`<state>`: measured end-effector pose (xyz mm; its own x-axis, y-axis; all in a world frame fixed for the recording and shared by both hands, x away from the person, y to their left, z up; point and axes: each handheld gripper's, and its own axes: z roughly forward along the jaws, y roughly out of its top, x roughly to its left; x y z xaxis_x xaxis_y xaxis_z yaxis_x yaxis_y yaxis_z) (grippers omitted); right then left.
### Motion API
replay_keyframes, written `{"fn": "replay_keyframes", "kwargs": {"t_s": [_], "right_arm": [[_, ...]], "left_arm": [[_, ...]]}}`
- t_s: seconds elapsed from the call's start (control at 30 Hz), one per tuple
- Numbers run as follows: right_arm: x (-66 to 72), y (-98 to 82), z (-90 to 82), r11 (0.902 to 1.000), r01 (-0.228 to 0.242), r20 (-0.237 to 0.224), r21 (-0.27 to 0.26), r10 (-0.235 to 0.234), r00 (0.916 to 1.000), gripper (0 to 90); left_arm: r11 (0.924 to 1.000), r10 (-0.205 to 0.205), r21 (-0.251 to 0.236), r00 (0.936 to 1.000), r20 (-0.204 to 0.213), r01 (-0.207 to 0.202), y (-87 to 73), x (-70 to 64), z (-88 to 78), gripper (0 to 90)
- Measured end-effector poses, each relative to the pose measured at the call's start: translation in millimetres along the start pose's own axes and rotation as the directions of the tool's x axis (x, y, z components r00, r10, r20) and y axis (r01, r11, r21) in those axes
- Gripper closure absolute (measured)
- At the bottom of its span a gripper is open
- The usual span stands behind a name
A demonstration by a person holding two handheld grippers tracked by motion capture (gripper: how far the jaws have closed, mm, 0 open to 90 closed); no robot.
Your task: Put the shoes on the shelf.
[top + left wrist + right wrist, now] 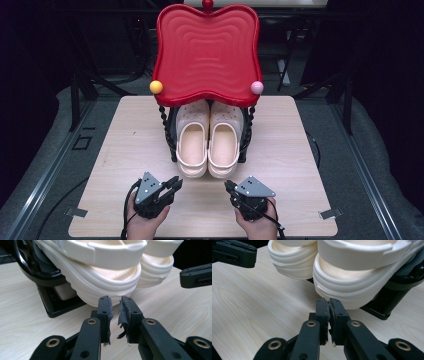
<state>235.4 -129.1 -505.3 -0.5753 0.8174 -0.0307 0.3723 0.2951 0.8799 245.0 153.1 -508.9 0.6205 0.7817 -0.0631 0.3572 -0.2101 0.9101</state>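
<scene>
A pair of cream clogs stands side by side, heels toward me, on a black rack under a red wavy tray: left clog, right clog. My left gripper lies low on the table just short of the left clog's heel; its jaws stand a narrow gap apart with nothing between them. My right gripper sits just short of the right clog's heel, its frayed pads pressed together and empty.
The light wooden table has bare room on both sides of the rack. The rack's black base and beaded black posts flank the clogs. A yellow ball and a pink ball top the tray's front corners.
</scene>
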Motion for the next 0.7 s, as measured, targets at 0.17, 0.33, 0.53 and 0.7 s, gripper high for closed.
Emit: {"fn": "replay_keyframes", "kwargs": {"t_s": [0.17,0.33,0.53,0.7], "right_arm": [[-1.7,-4.6,6.7,0.9998,-0.022,-0.002,0.003,0.022,0.9998,86.2],[-3.9,-6.1,10.0,0.9991,-0.024,-0.005,0.036,0.024,0.9997,86.9],[-5.1,-6.1,14.6,0.999,-0.036,-0.002,0.026,0.036,0.9993,87.2],[-6.8,-3.1,19.0,0.999,-0.038,0.009,0.025,0.038,0.9992,89.4]], "left_arm": [[0.9998,0.009,0.02,0.9999,0.012,-0.009,-3.6,-1.1,3.9,83.1],[0.9992,0.016,0.036,0.9998,0.013,-0.016,-5.6,-3.9,7.9,85.4],[0.999,0.009,0.044,0.9999,0.014,-0.009,-5.0,-4.0,13.4,86.3],[0.9989,0.012,0.045,0.9999,0.011,-0.013,-0.6,-6.9,20.9,86.6]]}}
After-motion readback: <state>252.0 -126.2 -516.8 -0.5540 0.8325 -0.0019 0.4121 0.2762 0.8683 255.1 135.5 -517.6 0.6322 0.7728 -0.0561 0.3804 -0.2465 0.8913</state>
